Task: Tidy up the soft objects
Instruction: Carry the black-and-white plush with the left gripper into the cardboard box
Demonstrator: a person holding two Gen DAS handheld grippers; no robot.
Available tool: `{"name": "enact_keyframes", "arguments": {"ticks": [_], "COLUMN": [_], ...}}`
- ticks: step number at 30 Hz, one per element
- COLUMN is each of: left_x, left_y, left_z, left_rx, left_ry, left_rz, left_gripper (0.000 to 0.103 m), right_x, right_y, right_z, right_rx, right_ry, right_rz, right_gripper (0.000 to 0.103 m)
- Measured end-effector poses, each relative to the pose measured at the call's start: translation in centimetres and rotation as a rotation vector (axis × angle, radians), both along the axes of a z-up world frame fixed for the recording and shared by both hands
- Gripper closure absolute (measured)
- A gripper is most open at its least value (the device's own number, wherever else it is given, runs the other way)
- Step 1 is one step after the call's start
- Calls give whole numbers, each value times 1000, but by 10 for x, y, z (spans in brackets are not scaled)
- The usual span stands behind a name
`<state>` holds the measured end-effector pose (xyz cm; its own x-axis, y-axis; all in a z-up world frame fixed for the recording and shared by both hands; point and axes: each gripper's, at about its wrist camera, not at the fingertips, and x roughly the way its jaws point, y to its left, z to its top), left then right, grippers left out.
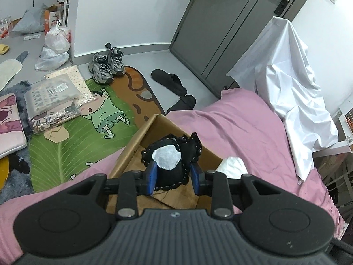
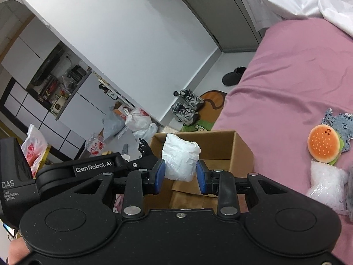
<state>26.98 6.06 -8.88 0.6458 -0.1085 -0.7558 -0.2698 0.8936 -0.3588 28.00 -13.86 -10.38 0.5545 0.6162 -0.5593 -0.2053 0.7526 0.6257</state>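
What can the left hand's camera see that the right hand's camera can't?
Only the left wrist view shows the black stitched toy gripped by the left gripper, the green cartoon mat and the black slippers.

Only the right wrist view shows the burger plush, the blue plush behind it, and the right gripper squeezing the white soft bundle.

Both show the cardboard box on the pink bedsheet, plus the grey sneakers.
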Motion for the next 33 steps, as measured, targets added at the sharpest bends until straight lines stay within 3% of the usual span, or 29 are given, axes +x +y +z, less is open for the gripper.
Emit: {"name": "enact_keyframes", "arguments": {"ticks": [4, 6, 13, 15, 25, 27, 33], "left_x": [6, 7, 6, 3, -24, -29, -47], "left_y": [2, 1, 7, 8, 9, 8, 7], "left_z": [-4, -4, 4, 5, 16, 20, 32], "left_rx": [-15, -11, -7, -3, 40, 52, 78], "left_ry": [16, 16, 3, 0, -21, -24, -41], "left_rz": [2, 10, 35, 44, 74, 84, 99], "left_gripper": [64, 54, 48, 43, 29, 28, 18], "right_x": [7, 10, 14, 13, 0, -1, -10], "right_y": [-3, -3, -2, -3, -12, -13, -14], "right_z": [-4, -5, -10, -11, 5, 7, 19], "right_rx": [1, 3, 7, 4, 11, -2, -57], "right_ry": [24, 29, 49, 53, 30, 32, 13], "right_rz": [-17, -21, -4, -11, -32, -42, -46], "right_gripper": [72, 72, 69, 49, 41, 32, 20]}}
